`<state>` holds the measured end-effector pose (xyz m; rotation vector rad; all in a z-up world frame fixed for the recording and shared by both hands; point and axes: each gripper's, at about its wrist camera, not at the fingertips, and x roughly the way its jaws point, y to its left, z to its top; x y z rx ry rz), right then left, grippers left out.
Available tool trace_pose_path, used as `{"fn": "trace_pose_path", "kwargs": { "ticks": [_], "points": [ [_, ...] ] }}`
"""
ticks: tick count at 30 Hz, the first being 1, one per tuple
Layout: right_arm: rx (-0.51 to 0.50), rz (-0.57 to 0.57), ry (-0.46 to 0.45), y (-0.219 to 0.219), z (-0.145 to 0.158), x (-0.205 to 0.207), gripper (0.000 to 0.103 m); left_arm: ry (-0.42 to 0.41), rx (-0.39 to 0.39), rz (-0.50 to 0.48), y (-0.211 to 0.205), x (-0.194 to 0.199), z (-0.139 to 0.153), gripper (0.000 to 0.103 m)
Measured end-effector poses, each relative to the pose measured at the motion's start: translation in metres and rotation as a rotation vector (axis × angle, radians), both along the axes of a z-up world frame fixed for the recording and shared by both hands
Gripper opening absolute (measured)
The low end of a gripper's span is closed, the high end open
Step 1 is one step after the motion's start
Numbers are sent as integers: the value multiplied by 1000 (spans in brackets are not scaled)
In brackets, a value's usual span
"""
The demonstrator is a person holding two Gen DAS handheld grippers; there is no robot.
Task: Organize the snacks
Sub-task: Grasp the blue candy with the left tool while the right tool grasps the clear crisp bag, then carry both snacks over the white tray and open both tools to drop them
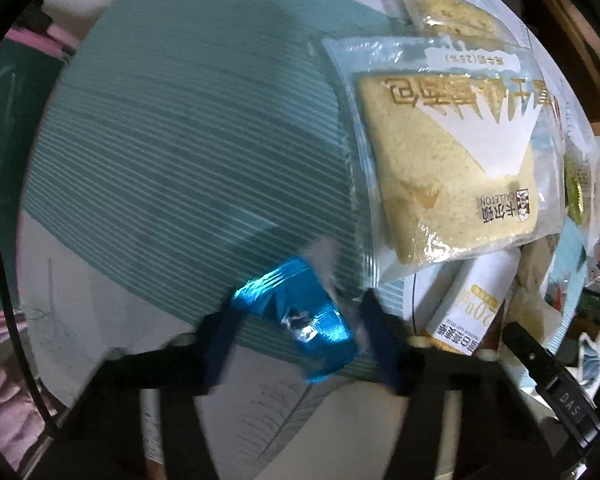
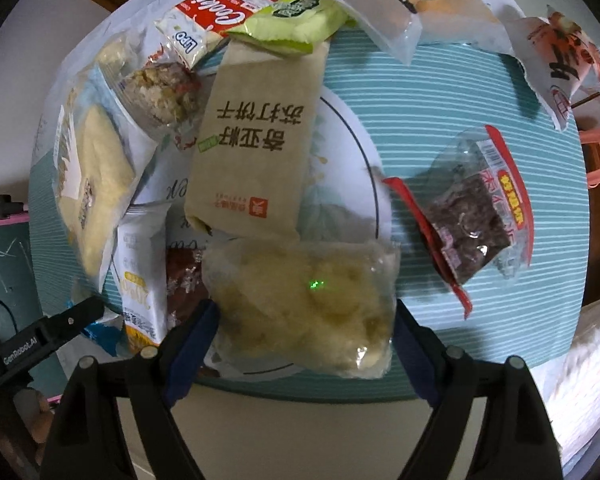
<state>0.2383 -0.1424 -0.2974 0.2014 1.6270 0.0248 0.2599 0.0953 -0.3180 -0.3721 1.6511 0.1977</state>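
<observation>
Left tool [image 1: 300, 332] pinching a blue foil packet [image 1: 300, 314], blurred, tilted between the two blue fingers [image 1: 220, 348], over the near edge of the teal striped mat [image 1: 180, 140] on the counter [image 1: 80, 300]. Just right of it, a clear bread packet [image 1: 448, 168] lying flat, its near corner overlapping a white milk carton [image 1: 472, 304]; farther off, a smaller cake packet [image 1: 448, 12].

Right tool [image 2: 306, 320] spread wide, fingers [image 2: 192, 344] flanking a clear packet of pale pastry [image 2: 304, 300] that rests on the near rim of a white plate [image 2: 348, 140]; contact with the pads hard to judge. Beyond it on the plate, a brown cracker bag [image 2: 256, 136]. To the right on the mat, well apart, a red-edged packet of dark snack [image 2: 472, 216]. At far left, a red cookie box [image 2: 216, 12] and a green pouch [image 2: 296, 24].
</observation>
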Motion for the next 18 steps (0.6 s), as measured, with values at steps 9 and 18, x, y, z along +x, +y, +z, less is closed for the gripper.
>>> {"fn": "trace_pose_path", "kwargs": {
  "ticks": [9, 18],
  "points": [
    [55, -30, -30, -6, 3, -7, 68, -80, 28, -31, -21, -7, 12, 20],
    [95, -60, -162, -23, 60, -26, 50, -327, 112, -72, -34, -17, 105, 20]
  ]
}}
